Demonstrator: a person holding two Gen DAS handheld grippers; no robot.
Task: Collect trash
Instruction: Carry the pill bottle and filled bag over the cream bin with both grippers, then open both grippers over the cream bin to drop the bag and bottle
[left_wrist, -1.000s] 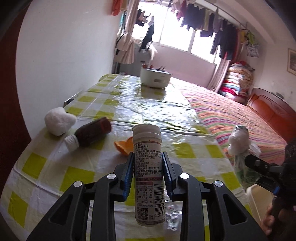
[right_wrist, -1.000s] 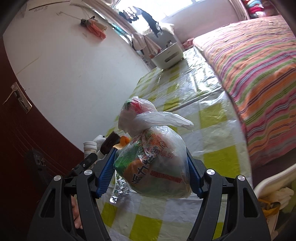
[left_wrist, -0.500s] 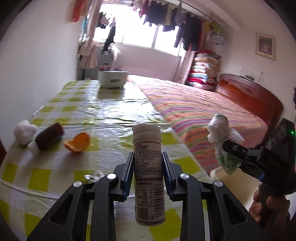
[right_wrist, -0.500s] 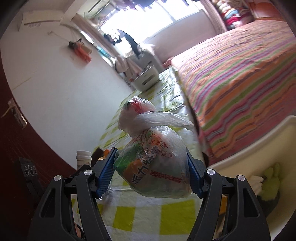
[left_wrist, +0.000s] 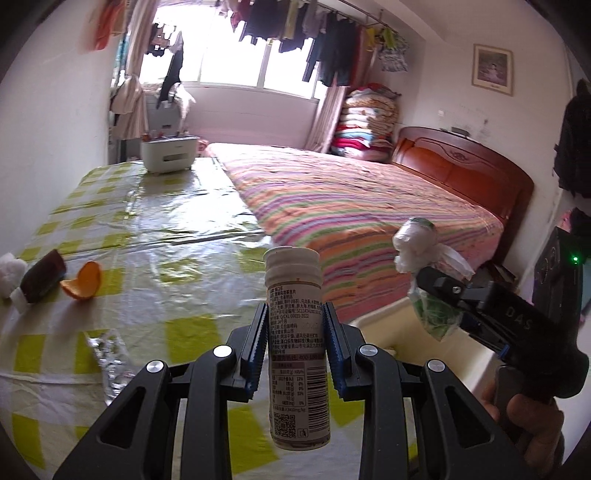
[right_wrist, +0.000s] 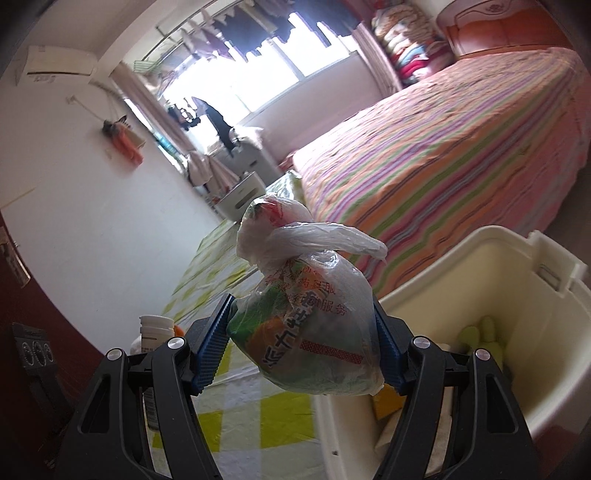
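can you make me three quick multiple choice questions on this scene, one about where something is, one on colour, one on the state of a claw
1. Where is the orange peel?
A. on the checked tablecloth beside the brown bottle
B. on the striped bed
C. inside the bin

2. What colour are the pads of the left claw?
A. red
B. blue
C. white

3. What is the right claw doing?
A. hanging open with nothing in it
B. shut on a knotted plastic bag
C. shut on a spoon

Answers:
1. A, the peel lies on the tablecloth next to the brown bottle.
2. B, blue ribbed pads press both sides of the white pill bottle.
3. B, the pads squeeze the knotted plastic bag beside the cream bin.
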